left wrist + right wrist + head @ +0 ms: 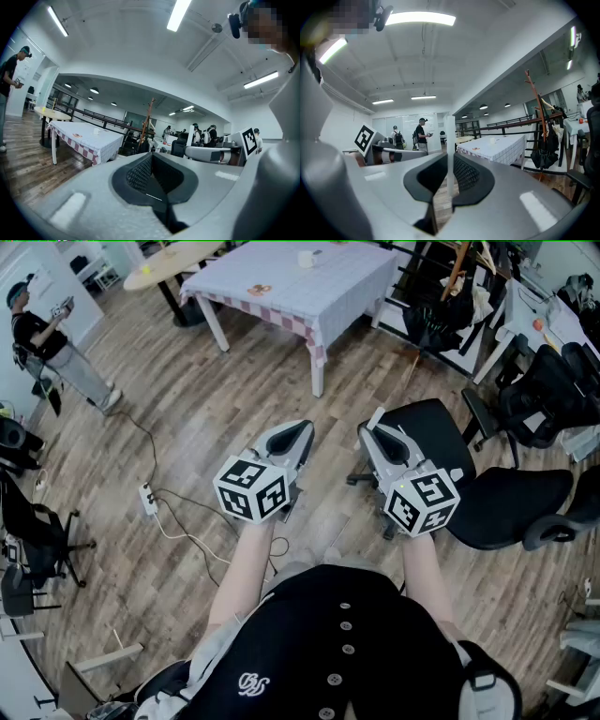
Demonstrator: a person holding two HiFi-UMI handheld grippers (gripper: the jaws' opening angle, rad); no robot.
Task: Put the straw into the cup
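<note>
A white straw (449, 154) stands upright between the pads of my right gripper (449, 174), which is shut on it. In the head view the straw's (378, 417) end pokes out at the right gripper's (376, 432) tip. My left gripper (302, 433) is held beside it, shut with nothing in it, and its dark pads (140, 172) meet in the left gripper view. The small white cup (307, 258) stands on the far table (281, 287), which has a white and red-checked cloth. It is well ahead of both grippers. The cup (97, 131) (491, 140) also shows in both gripper views.
Black office chairs (441, 442) (520, 507) stand just right of and ahead of the right gripper. A power strip with cables (147, 499) lies on the wood floor at left. A person (47, 343) stands at the far left. A round yellow table (173, 259) sits behind the clothed one.
</note>
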